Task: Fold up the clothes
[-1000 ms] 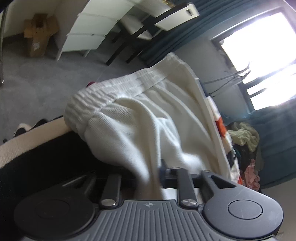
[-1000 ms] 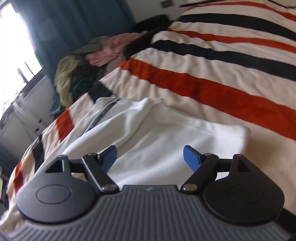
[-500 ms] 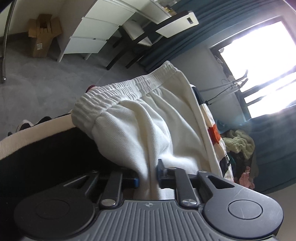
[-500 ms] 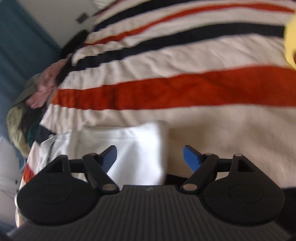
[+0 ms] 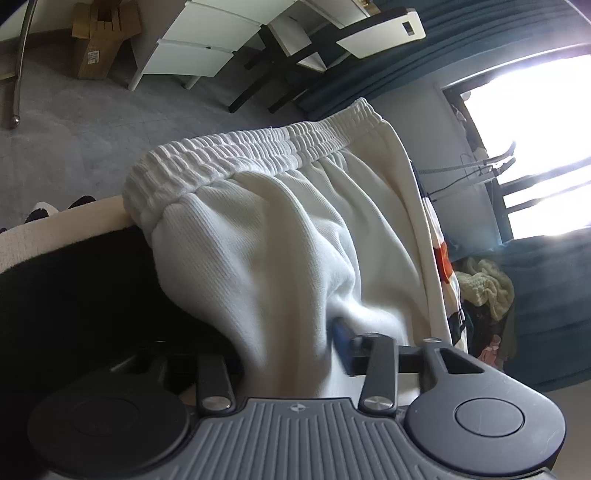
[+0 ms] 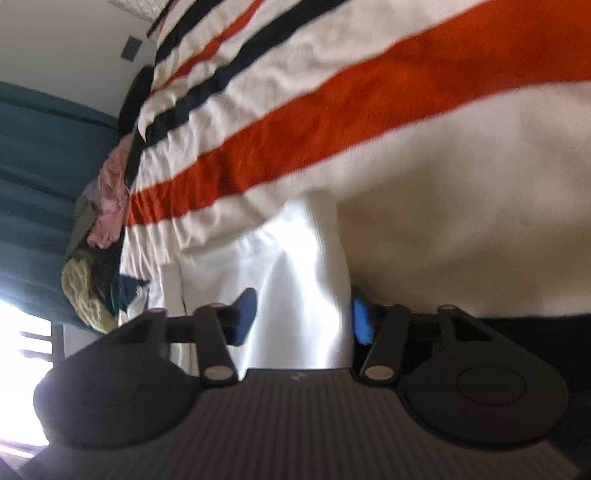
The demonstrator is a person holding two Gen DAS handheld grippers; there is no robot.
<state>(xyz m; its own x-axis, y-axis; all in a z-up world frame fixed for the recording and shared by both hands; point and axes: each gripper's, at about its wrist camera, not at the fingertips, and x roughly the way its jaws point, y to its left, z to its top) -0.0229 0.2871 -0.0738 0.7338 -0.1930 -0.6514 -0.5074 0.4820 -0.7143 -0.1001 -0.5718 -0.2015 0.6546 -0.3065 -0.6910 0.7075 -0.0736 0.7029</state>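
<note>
A bedroom: a bed under a striped blanket [image 6: 369,110] of cream, orange and dark bands, grey carpet [image 5: 74,140] beyond its edge, white drawers [image 5: 195,48] and a dark-legged chair [image 5: 332,33] at the far side, teal curtains [image 5: 546,295] and a bright window [image 5: 535,147] to the right.

The white pants [image 5: 295,229] lie at the bed's edge, their gathered waistband [image 5: 251,155] running along the far side with open carpet past it. To the right a heap of clothes [image 5: 484,291] crowds the bed's corner; the middle of the blanket lies open.

The left tool [image 5: 291,354] has white cloth bunched between its fingers; only the right blue pad [image 5: 341,343] shows and the other is buried in fabric, so I cannot tell how wide it stands. Half a second ago that cloth was pinched in a narrower gap.

The right tool [image 6: 303,314] is spread, a fold of the pants [image 6: 295,280] standing between its blue pads, loose on the left and close to the right one. Earlier the pads straddled the flat edge of the cloth with more blanket showing; the view is now rolled and blurred.
</note>
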